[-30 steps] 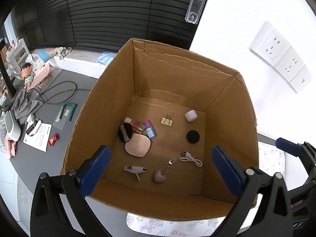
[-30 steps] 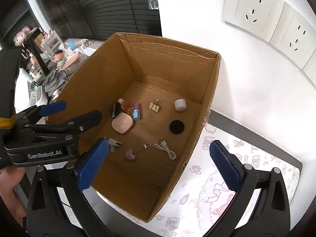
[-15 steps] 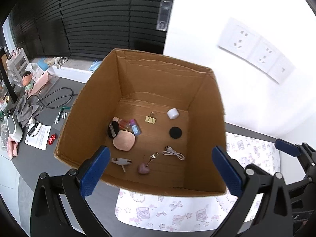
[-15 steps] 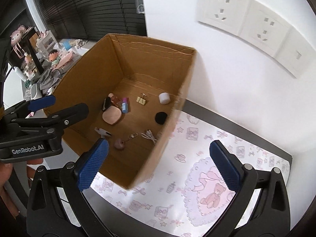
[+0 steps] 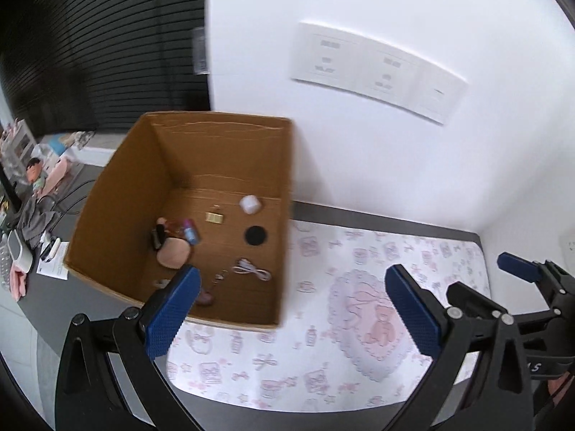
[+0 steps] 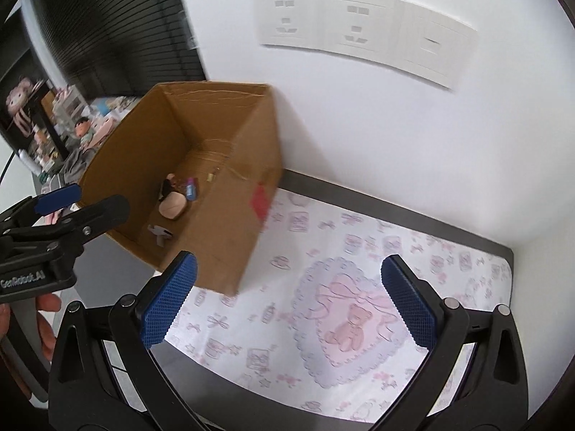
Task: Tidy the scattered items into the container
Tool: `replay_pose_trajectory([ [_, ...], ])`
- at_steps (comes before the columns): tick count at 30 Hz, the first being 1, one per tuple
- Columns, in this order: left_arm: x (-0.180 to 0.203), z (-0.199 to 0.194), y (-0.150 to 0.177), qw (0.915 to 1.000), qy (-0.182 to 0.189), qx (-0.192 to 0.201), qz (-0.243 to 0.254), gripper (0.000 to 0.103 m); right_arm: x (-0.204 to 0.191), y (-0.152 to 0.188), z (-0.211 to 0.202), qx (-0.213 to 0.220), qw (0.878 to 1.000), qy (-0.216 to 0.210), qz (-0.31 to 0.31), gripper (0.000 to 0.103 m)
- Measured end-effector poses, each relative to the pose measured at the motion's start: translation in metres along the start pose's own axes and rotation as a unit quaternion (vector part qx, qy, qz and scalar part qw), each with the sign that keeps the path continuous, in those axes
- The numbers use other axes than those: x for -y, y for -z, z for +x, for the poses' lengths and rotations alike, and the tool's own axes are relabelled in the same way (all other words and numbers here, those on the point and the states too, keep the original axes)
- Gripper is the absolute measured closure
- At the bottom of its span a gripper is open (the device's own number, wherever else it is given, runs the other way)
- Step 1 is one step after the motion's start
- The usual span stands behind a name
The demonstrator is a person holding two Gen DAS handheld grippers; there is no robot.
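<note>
At the far left, desk clutter [image 5: 32,222] sits blurred beyond the cardboard box [image 5: 230,124], which stands open on the left end of the patterned mat [image 5: 323,341], against the white wall. The left wrist view looks down into the box and shows the floor's contents: a pink compact [image 5: 173,255], a small bottle [image 5: 189,233], a gold binder clip [image 5: 214,217], a white cap [image 5: 250,204], a black disc [image 5: 255,235] and a white cable [image 5: 251,269]. The right wrist view shows the box's outer side instead, with a red label [image 6: 261,201], and that wall hides most of the items. A keychain [image 5: 206,294] is partly covered by a fingertip. The left gripper [image 5: 291,316] and right gripper [image 6: 287,301] both gape wide, holding nothing. Wall sockets [image 6: 363,32] are smeared by motion.
</note>
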State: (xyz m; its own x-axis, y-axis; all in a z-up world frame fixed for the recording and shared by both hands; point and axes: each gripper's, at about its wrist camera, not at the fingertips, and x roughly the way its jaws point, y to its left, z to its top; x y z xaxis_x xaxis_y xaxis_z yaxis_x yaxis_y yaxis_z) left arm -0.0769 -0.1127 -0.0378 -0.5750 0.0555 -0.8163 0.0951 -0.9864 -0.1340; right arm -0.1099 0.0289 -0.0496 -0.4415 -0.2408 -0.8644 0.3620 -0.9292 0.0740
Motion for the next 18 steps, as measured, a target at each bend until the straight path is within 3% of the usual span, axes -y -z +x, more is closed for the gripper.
replay_pose_trajectory([
  [11,0.087,-0.006,0.023,0.998,0.024,-0.009,0.058,0.0,0.091,0.041,-0.038,-0.01,0.994,0.083,0.065,0.0],
  [18,0.115,-0.019,0.041,0.9966,0.028,-0.033,0.07,0.001,0.135,0.072,-0.07,-0.011,0.988,0.104,0.116,0.0],
])
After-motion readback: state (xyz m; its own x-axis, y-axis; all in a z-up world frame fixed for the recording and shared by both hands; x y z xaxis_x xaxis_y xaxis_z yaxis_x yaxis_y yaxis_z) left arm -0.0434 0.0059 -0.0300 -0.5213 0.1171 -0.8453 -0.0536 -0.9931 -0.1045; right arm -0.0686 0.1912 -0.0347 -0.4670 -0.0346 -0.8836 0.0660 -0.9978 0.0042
